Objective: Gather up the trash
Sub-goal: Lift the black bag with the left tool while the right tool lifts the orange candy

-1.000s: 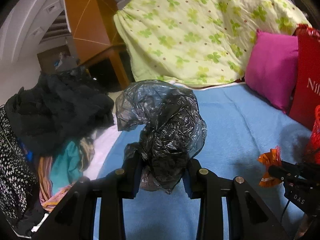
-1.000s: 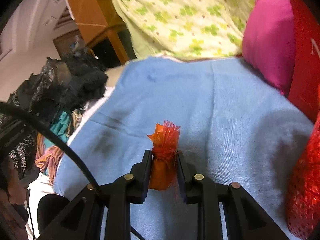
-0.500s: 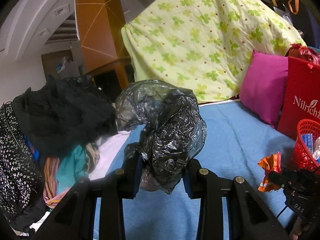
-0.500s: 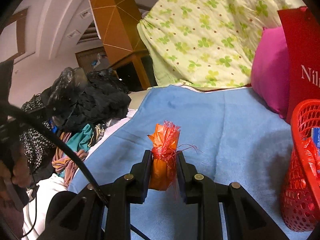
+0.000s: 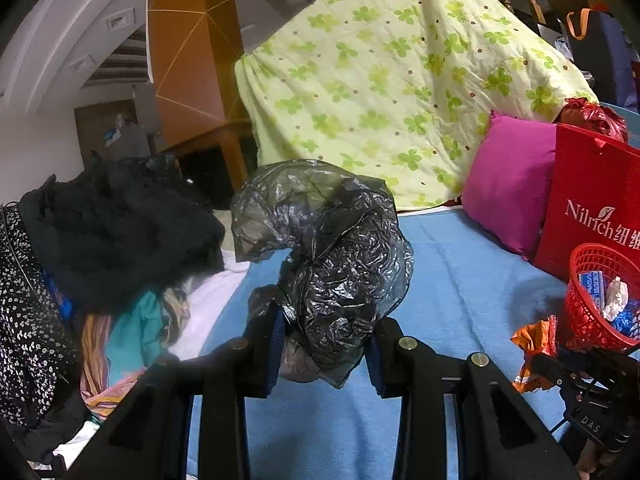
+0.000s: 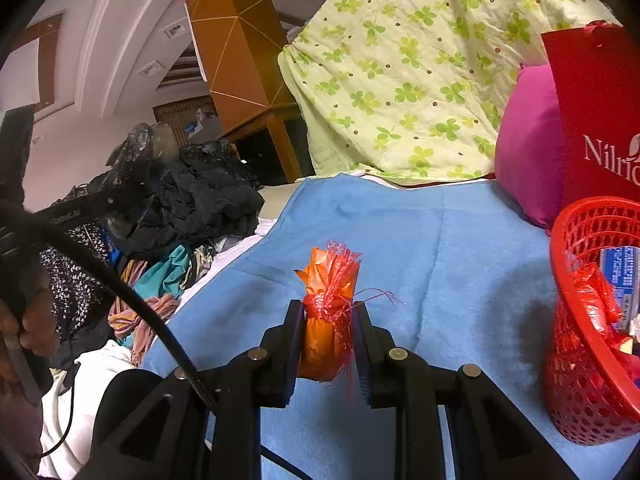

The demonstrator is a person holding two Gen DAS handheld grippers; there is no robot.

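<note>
Blue blanket [image 5: 460, 264] fills the lower middle of both views. Green clover-print quilt [image 5: 392, 80] heaped at upper centre, its lower edge meeting the blanket. Dark pile of clothes [image 5: 120, 232] at mid left, patterned and teal fabric beneath it. Magenta pillow [image 5: 508, 176] at right, leaning against the quilt; red paper bag [image 5: 592, 200] with white lettering just beside it, at the right edge.

Red mesh basket [image 6: 576, 360] at the lower right of the right wrist view, standing on the blanket, wrappers and a blue-white packet inside.

Left gripper [image 5: 326, 354], bottom centre of its view: jaws closed partway on a crumpled grey-black plastic bag [image 5: 332, 264]. Pinched at its lower end; the bulk rises above the fingers, long axis roughly vertical, the top lobe flopping toward upper left of the frame. Bag held off the blanket.

Right gripper [image 6: 328, 344], bottom centre of its view: jaws closed narrowly on an orange wrapper bundle [image 6: 326, 308] tied with red mesh netting. Long axis upright, frayed red end pointing up, loose threads trailing right. Gripped around its lower half; it is left of the basket and apart from it. In the left wrist view the same bundle appears at lower right, just beside the basket.
</note>
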